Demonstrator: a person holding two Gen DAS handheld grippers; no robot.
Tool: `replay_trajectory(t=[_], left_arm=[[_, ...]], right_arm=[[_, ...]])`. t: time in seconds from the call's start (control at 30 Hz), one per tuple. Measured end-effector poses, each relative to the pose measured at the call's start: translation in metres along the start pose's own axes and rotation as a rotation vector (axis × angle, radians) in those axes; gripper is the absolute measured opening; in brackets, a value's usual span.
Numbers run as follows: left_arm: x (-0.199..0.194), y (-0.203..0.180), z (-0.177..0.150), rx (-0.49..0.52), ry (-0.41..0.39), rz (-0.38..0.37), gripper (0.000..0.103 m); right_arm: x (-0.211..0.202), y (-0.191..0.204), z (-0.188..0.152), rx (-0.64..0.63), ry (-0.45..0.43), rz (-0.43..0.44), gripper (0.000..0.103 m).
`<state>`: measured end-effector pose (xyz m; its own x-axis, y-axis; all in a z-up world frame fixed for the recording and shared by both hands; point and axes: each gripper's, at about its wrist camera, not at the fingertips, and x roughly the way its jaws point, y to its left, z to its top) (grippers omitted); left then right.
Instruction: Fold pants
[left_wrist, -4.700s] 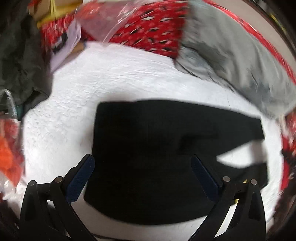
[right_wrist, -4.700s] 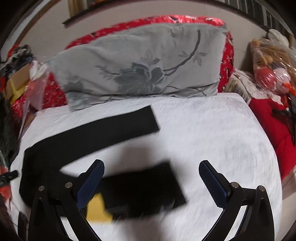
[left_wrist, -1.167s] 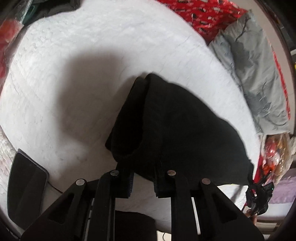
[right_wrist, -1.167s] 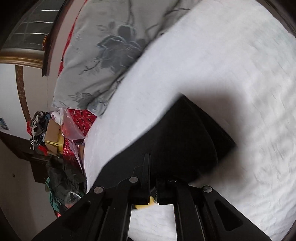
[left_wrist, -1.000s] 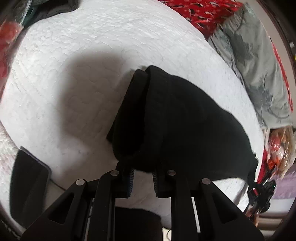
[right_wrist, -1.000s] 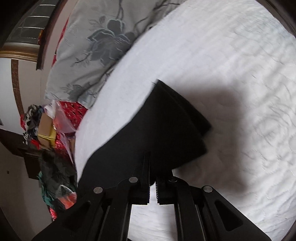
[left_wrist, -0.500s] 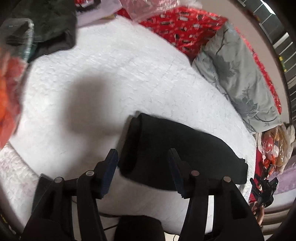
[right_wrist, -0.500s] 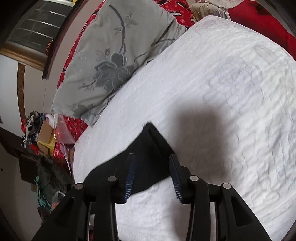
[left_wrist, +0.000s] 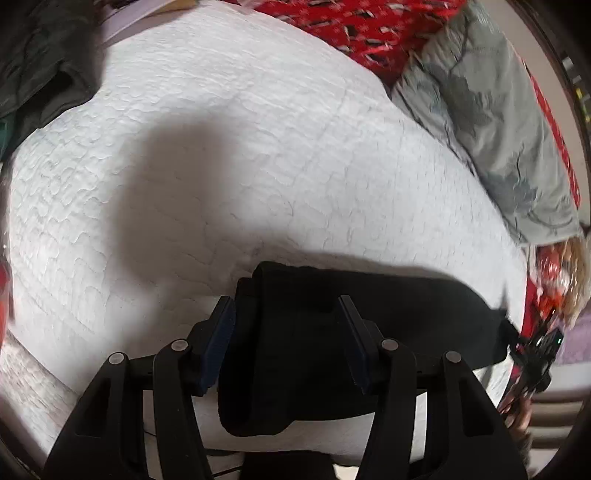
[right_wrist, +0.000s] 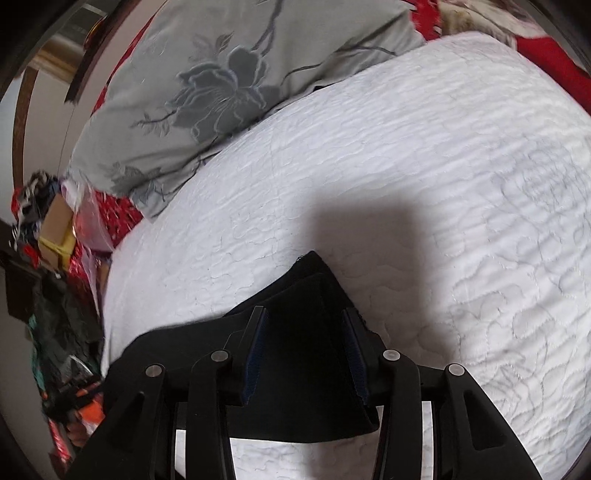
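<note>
One black knit pair of pants (left_wrist: 369, 325), folded lengthwise into a long band, lying flat near the front edge of the white quilted bedspread (left_wrist: 258, 147). Released a moment ago: left gripper (left_wrist: 286, 338) and right gripper (right_wrist: 304, 349), clamped a second earlier, now spread apart, holding nothing. Likely next: a crosswise fold.

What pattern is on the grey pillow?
A darker grey flower on the pillow, clearest in the right wrist view.

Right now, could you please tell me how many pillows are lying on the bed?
1. The grey floral pillow lies at the far edge of the white quilt, beyond the folded black pants; the left wrist view shows the same pillow. Others may lie out of view.
</note>
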<state>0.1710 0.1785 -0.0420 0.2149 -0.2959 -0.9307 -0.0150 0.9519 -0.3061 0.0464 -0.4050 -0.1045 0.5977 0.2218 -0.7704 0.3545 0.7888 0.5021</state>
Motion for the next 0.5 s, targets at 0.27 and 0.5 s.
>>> replay_trajectory(t=[0.27,0.5], left_arm=[[-0.010,0.000,-0.008,0.050,0.021,-0.139,0.058],[-0.010,-0.002,-0.012,0.128,0.082,-0.169,0.058]], right_arm=[[0.001,0.001,0.002,-0.012,0.002,-0.007,0.042],[-0.001,-0.001,-0.001,0.014,0.000,-0.003,0.043]])
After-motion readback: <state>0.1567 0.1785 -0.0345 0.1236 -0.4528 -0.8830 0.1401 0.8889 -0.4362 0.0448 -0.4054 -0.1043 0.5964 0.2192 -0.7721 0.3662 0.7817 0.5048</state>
